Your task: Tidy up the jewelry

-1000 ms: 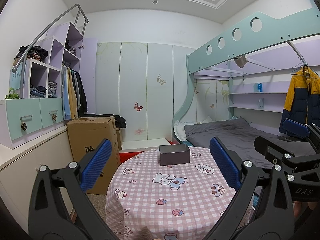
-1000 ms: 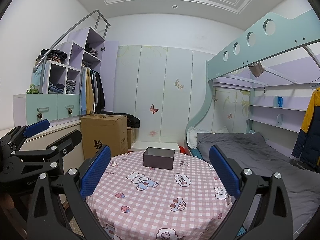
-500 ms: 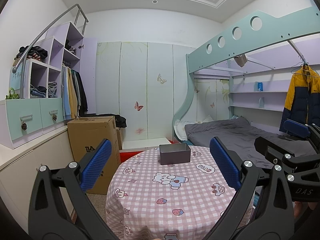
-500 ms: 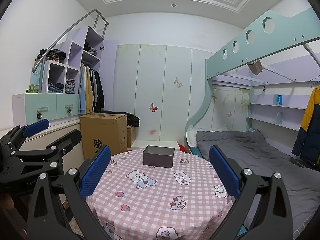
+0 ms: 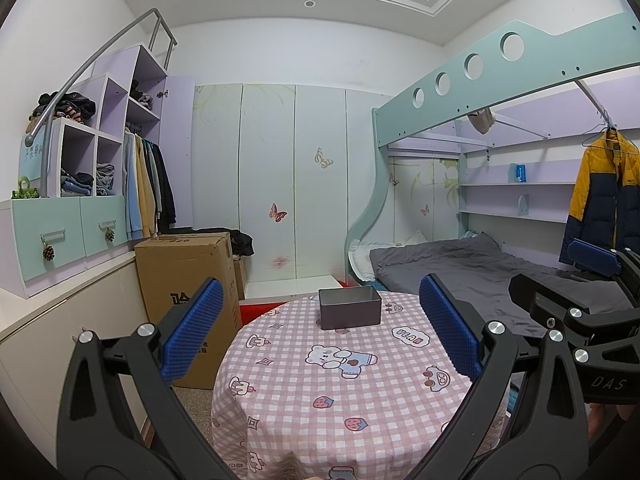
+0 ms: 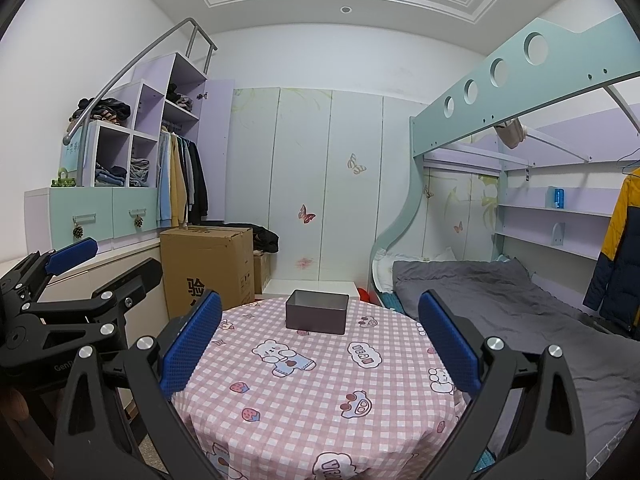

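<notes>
the left gripper is held above the near edge of a round table, its two blue-padded fingers spread wide apart with nothing between them. the right gripper hangs beside it at much the same height, its fingers likewise spread wide and empty. each shows at the edge of the other's view: the right gripper just off to the right of the left one, and the left gripper just off to the left of the right one. under and ahead of both lies a pink checked tablecloth printed with bears, strawberries and little speech bubbles, covering the table and draping over its rim. farther ahead, centred between the fingers of each gripper and near the far edge of the table, sits a small dark grey box, also seen from the right wrist, open at the top; its inside cannot be made out. no jewelry can be made out on the cloth. beyond the table to the left stands a cardboard carton on the floor, next to low cabinets. beyond to the right is a bed with a grey cover under a green bunk frame. at the back is a pale wardrobe with butterfly stickers.
</notes>
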Demonstrator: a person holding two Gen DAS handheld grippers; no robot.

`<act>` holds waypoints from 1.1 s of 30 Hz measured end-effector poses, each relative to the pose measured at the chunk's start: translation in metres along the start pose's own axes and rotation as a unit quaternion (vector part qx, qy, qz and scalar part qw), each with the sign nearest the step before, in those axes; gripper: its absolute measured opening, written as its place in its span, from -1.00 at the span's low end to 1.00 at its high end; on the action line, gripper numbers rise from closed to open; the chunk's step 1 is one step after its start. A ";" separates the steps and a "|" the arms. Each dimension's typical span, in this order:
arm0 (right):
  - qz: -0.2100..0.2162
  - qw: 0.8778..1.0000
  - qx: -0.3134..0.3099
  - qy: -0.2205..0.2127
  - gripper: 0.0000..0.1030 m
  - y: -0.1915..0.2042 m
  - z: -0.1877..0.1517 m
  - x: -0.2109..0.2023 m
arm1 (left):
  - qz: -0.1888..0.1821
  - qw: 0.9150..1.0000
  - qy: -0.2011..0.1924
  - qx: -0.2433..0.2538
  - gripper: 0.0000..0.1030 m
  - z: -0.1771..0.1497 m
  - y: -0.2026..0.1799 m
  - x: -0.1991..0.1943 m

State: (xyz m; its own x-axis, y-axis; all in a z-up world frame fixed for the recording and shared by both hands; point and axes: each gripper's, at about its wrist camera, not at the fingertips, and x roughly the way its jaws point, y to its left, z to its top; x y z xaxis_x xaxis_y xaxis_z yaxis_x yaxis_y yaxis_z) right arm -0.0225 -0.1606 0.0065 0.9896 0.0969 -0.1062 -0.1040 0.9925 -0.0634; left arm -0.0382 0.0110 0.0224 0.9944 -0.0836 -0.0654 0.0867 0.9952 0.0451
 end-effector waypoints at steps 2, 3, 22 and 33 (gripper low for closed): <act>0.000 1.000 0.000 0.000 0.84 0.000 0.000 0.000 | 0.000 1.000 0.000 0.000 0.87 0.000 0.000 0.000; 0.000 1.000 0.000 0.000 0.84 0.000 0.000 0.000 | 0.000 1.000 0.000 0.000 0.87 0.000 0.000 0.000; 0.000 1.000 0.001 0.001 0.84 0.000 0.001 0.000 | 0.002 1.000 -0.001 0.001 0.87 0.000 0.001 0.000; -0.001 1.000 0.000 0.001 0.84 0.001 0.000 0.000 | 0.002 1.000 0.000 0.001 0.87 -0.001 0.003 0.001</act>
State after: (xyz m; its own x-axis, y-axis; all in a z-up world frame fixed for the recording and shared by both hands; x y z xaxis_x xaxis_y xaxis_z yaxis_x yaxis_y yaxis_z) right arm -0.0231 -0.1595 0.0062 0.9896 0.0940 -0.1084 -0.1013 0.9928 -0.0634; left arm -0.0369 0.0141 0.0217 0.9948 -0.0788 -0.0649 0.0819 0.9955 0.0468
